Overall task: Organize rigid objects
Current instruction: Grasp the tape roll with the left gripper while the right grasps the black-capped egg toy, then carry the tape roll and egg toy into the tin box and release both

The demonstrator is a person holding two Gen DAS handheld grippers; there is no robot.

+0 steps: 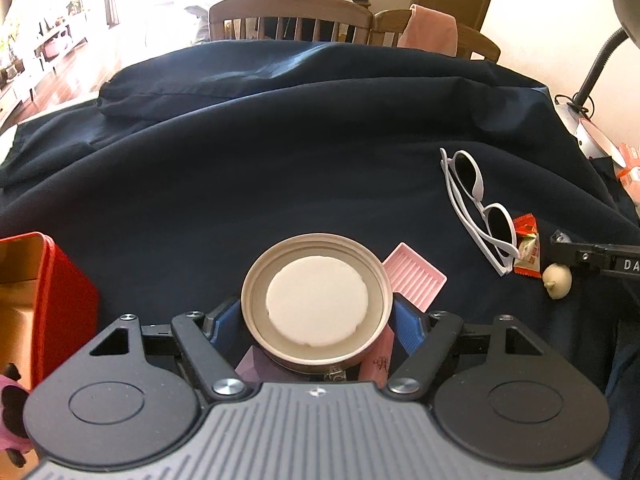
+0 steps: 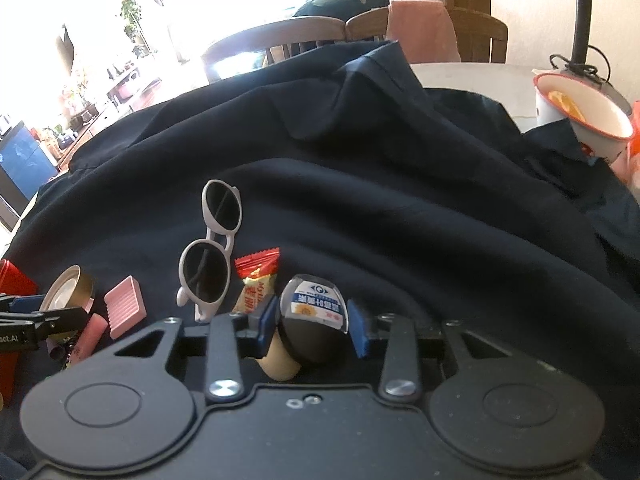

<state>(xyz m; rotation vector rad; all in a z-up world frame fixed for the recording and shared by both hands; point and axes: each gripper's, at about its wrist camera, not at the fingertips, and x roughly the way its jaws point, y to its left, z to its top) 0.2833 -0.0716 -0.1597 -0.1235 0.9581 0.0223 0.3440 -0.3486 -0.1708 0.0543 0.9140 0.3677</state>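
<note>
Two claws work over one dark navy cloth (image 1: 280, 152) spread on the table; the left claw (image 1: 316, 320) has its blue pads (image 1: 408, 326) spread on either side of one round metal lid (image 1: 316, 300) with a white liner disc, lying face up, though I cannot tell whether the pads press on its rim; the right claw (image 2: 312, 324) pinches one small dark oval object (image 2: 314, 320) with a clear domed face between its blue pads (image 2: 267, 320), a blue-and-white label under the dome showing an eye emblem and characters too small to read; one cream cylindrical piece (image 2: 280, 364) sits just under it; on the cloth lie one pair of white-framed sunglasses with round dark lenses (image 1: 480, 208), folded, one red and yellow wrapped sweet (image 1: 528, 250) touching them, its lettering blurred, one pink ribbed rectangular tray (image 1: 416, 278) just beside the lid, and one small cream lump (image 1: 557, 286) near the sweet; one red metal tin (image 1: 44, 304), open, stands at the left; two wooden chairs (image 1: 288, 20) stand behind the table; the other claw's arm reads "DA" at the frame edge.
</note>
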